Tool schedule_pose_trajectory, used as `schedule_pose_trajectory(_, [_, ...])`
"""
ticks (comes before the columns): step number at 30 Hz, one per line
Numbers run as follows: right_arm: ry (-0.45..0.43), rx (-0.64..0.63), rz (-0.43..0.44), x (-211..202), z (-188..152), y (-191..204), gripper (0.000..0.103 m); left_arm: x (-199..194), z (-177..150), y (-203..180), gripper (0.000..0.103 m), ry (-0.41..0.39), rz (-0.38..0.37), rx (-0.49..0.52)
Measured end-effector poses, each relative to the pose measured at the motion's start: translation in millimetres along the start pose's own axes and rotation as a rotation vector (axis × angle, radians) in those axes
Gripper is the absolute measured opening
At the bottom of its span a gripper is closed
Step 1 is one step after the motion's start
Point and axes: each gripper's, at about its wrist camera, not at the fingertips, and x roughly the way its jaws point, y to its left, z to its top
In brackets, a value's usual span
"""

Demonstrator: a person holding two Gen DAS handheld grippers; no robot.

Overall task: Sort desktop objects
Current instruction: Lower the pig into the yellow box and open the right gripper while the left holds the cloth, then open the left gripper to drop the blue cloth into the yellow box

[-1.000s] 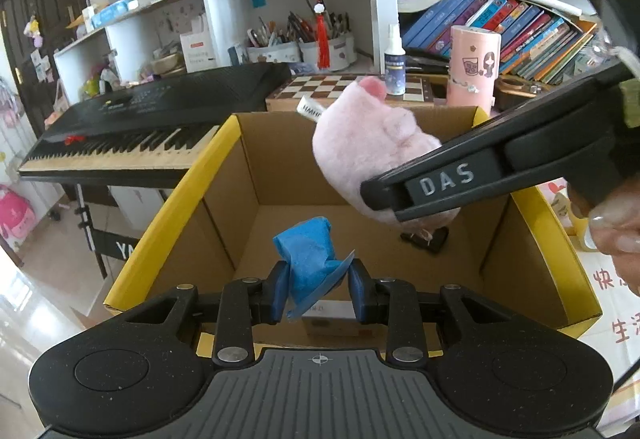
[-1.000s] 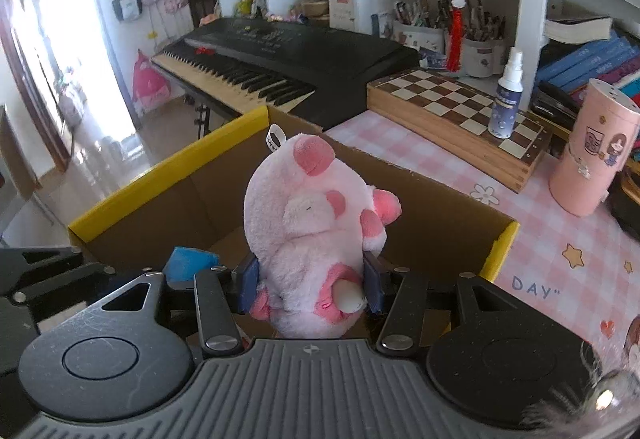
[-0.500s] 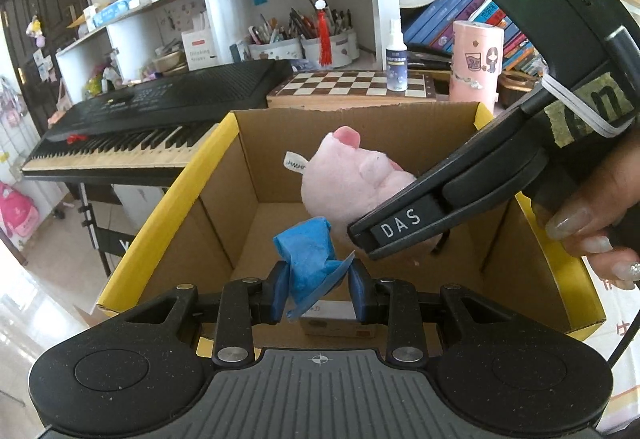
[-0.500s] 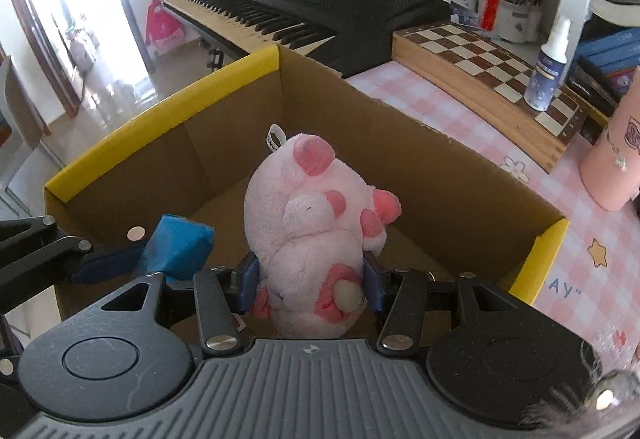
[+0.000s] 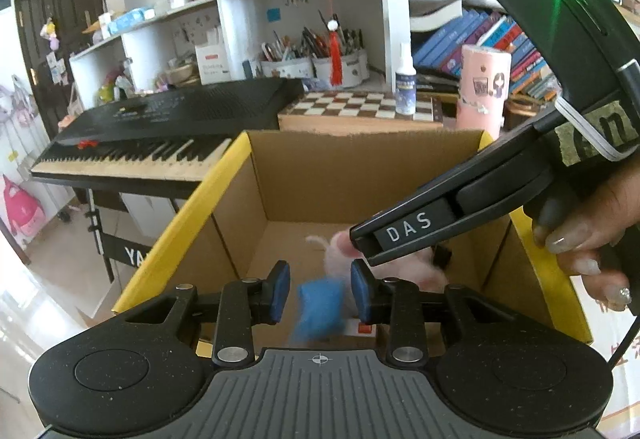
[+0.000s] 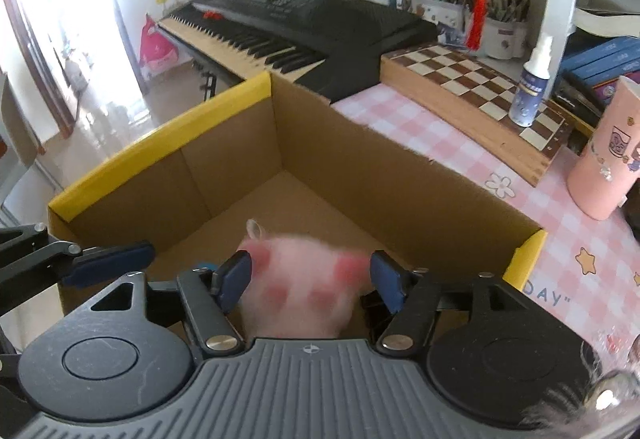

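Note:
A cardboard box (image 5: 224,179) with yellow rim stands open below both grippers; it also shows in the right wrist view (image 6: 160,147). My left gripper (image 5: 320,289) is open; a blue cloth object (image 5: 320,305) is blurred between and below its pads, falling into the box. My right gripper (image 6: 310,281) is open; the pink plush pig (image 6: 300,291) is blurred between its pads, dropping free. In the left wrist view the pig (image 5: 340,259) lies low in the box, partly hidden by the right gripper's body (image 5: 440,223).
A black keyboard (image 5: 160,127) stands left of the box. A wooden chessboard (image 6: 472,91), a spray bottle (image 6: 530,87) and a pink cup (image 6: 608,159) sit on the pink checked tablecloth (image 6: 440,143). Shelves with books and pen holders line the back.
Both grippers have opened. The blue cloth has left the left pads and the pink pig has left the right pads; both are falling into the box.

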Motion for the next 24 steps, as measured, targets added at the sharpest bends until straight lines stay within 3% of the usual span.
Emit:
schedule_pose_trajectory(11, [-0.117,0.059,-0.053,-40,-5,5,0.065,-22,-2,2,0.039,-0.062,-0.004,0.008])
schedule_pose_trajectory(14, [-0.149,0.069,-0.087,-54,-11,9,0.065,-30,-3,4,0.044,-0.086,-0.004,0.003])
schedule_pose_trajectory(22, [-0.240,0.131,-0.188,-87,-32,14,0.065,-50,-7,13,0.046,-0.131,-0.004,-0.016])
schedule_pose_trajectory(24, [-0.258,0.162,-0.213,-94,-39,14,0.064,-55,-9,16,0.055,-0.137,0.001,-0.027])
